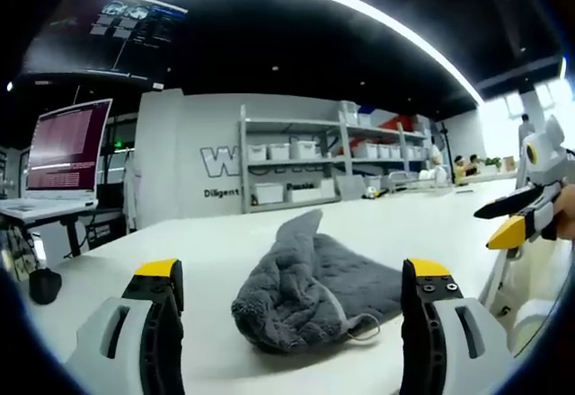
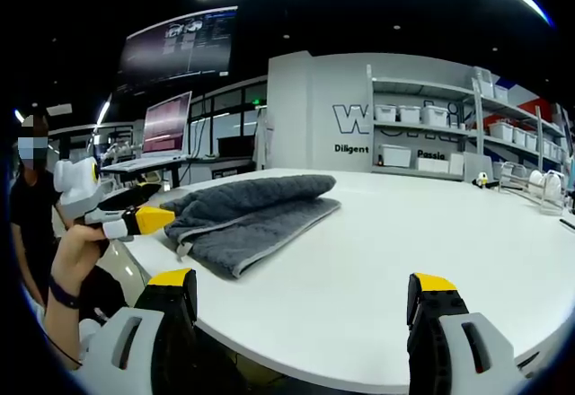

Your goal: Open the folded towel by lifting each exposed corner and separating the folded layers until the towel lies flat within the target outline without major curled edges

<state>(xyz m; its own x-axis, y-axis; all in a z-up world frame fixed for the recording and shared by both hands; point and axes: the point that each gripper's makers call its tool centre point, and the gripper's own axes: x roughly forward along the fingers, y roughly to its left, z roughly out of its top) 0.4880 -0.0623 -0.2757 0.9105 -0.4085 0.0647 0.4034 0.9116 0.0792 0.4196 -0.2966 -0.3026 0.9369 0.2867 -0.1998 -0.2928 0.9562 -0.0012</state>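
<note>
White plastic storage bins [image 1: 280,151] line the grey metal shelving rack [image 1: 296,157] against the far wall, lids on, contents not visible through the sides (too small and distant to read anything inside). In the right gripper view the same rack [image 2: 431,135] carries those bins [image 2: 409,113] on its upper and lower shelves.

Now the task's thing: a dark grey terry towel [image 1: 310,292] sits folded and bunched on the broad white surface [image 1: 225,251]. In the left gripper view it lies between the two jaws and a little beyond them, with a rumpled lump at the near end and one corner peaked upward toward the shelving. A small hanging loop curls off its near edge. In the right gripper view the towel [image 2: 247,211] reads as a long, flattish fold near the left edge of the surface [image 2: 404,260], with its long axis running from near left to far right, the upper layer rolled thick over a flatter lower layer.

The left gripper [image 1: 292,278] has its yellow-tipped jaws spread wide, nothing between them but the towel lying beyond. In the right gripper view, it [image 2: 144,220] comes in from the left, held by a person's hand [image 2: 72,251], its yellow tip just beside the towel's end. The right gripper [image 2: 301,292] also stands wide apart over bare surface, holding nothing; it [image 1: 512,220] shows at the right edge of the left gripper view, apart from the towel.
</note>
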